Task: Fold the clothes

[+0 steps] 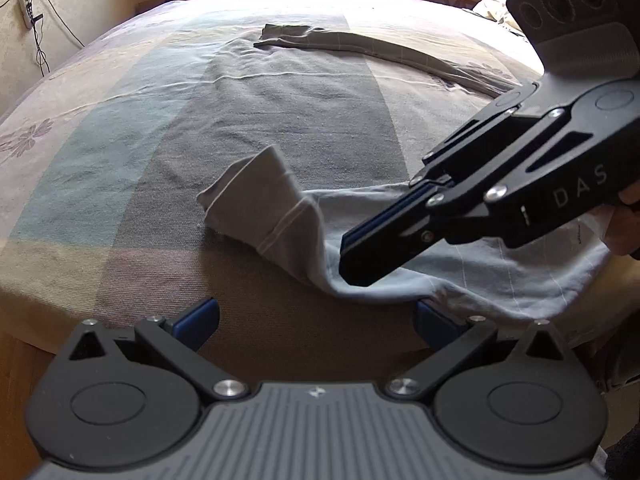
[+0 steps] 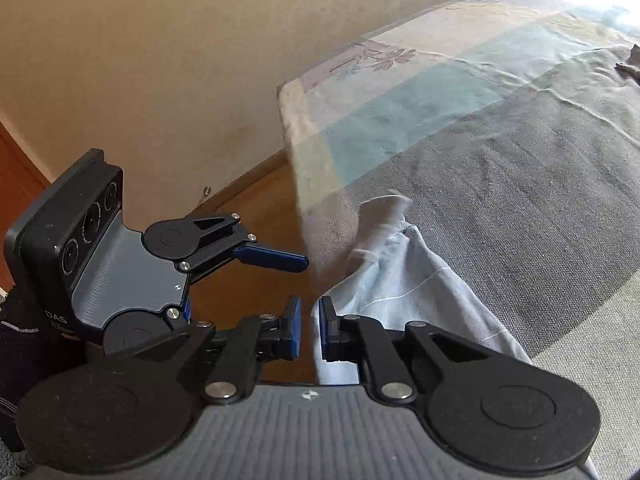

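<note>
A light blue garment (image 1: 460, 264) lies bunched at the bed's near edge, its grey cuff (image 1: 256, 200) raised to the left. My left gripper (image 1: 316, 316) hovers just in front of it, open wide with nothing between its fingers; the garment's hem touches its right finger. My right gripper (image 2: 310, 330) comes in from the right with its tip (image 1: 352, 260) on the garment. Its jaws stand a narrow gap apart, and the garment's edge (image 2: 400, 280) runs into that gap beside the right pad. One finger (image 2: 276, 258) of the left gripper shows in the right wrist view.
A dark grey garment (image 1: 360, 46) lies stretched out at the far side of the patchwork bed cover (image 1: 280, 120). Wooden floor (image 2: 248, 208) and a beige wall (image 2: 160, 60) border the bed's corner. Cables (image 1: 36, 20) hang on the far left wall. A pillow (image 1: 496, 0) sits far right.
</note>
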Demonstrator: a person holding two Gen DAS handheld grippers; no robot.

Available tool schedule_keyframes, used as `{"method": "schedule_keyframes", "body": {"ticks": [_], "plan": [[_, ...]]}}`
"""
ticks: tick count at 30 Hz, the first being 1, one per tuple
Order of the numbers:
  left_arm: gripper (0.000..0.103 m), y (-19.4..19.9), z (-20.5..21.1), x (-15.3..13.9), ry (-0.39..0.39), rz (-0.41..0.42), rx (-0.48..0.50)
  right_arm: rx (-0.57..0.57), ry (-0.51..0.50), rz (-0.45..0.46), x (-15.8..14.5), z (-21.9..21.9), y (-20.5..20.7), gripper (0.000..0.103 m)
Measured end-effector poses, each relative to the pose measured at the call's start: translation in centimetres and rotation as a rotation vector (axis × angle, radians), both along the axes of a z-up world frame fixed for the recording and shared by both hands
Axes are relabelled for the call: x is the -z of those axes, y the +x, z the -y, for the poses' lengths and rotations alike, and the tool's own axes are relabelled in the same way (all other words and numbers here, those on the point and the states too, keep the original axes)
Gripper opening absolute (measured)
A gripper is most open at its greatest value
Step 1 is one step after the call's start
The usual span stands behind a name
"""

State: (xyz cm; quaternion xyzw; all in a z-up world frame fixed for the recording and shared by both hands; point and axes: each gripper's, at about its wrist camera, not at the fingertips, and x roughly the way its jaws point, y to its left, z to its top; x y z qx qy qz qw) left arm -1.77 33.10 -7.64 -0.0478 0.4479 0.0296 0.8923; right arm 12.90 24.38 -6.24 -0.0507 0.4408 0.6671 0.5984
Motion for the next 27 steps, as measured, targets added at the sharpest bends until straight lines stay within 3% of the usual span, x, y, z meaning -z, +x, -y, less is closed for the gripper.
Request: {"method": "schedule_keyframes", "body": {"ticks": [9,16,24,25,27], "plan": [[0.102,0.5,-4.0,1.2,-0.271,0.104,-0.089,0.158,-0.002,0.0,-1.0,6.3,1.6,0.022],[0.102,1.5,-9.0,3.0,-0.602,0.216,-0.188,0.266,-0.011,-0.023,-0.3,9.8,2.1,0.027],[0.1,1.3,-9.9,4.1,-0.703,0.266,-0.221,0.358,-0.022,-0.048,0.7,12.4,2.1,0.033],[0.096,1.1,-10.0,4.2,-0.716,0.272,-0.249,0.362,-0.026,-0.046,0.8,12.5,2.0,0.033],[0.077,0.6,-10.2,4.4,-0.709,0.275,-0.307,0.372,-0.028,-0.04,0.7,13.0,1.7,0.034]]}}
